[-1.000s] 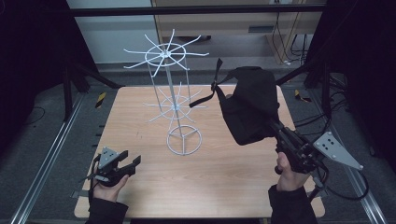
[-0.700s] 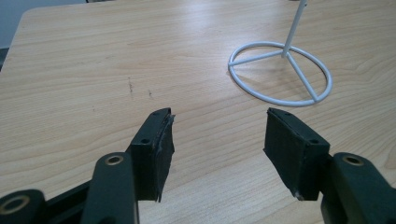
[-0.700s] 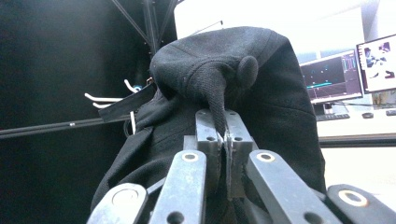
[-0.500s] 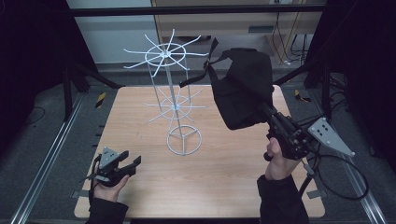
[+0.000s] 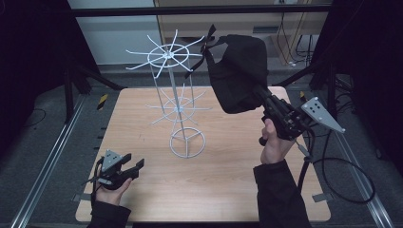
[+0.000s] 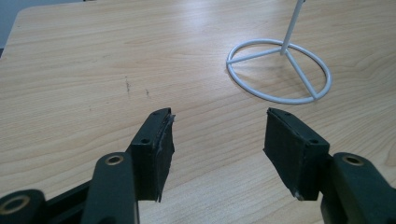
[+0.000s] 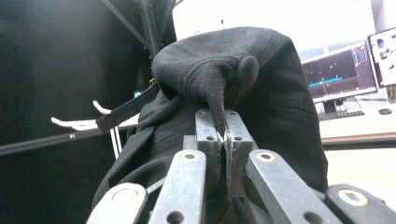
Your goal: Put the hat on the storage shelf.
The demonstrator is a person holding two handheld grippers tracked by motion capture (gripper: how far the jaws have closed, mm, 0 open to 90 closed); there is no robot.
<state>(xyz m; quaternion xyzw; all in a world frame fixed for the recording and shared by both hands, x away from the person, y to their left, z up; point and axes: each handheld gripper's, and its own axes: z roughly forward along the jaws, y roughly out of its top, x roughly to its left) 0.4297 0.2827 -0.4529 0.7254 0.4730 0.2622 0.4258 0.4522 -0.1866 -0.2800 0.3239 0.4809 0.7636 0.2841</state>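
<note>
Black fabric is what we see pinched in the right tool (image 7: 225,140): its two jaws are pressed together on a fold of a black cap (image 5: 240,71), and in the right gripper view the cloth bunches up just above the jaw tips. From the high view we see the right tool (image 5: 266,97) held up in the air over the far right part of the desk (image 5: 228,190), tilted up and to the left, with the right hand (image 5: 273,142) gripping it from below and its grey three-cornered plate out to the right. The cap hangs from the jaws well above the desk top, and its black strap (image 5: 205,47) reaches left to the spokes of the upper ring of a white wire display stand (image 5: 171,95); we cannot tell whether the strap touches a spoke.

The stand rises from a round wire base (image 6: 279,70) near the middle of the wooden desk, with a second ring of spokes lower down its pole.

At the near left corner, the left tool (image 5: 135,166) rests low in the left hand (image 5: 111,187). In the left gripper view its jaws are spread wide with bare wood between them, and the left tool (image 6: 217,140) points toward the stand's base, well apart from it.
</note>
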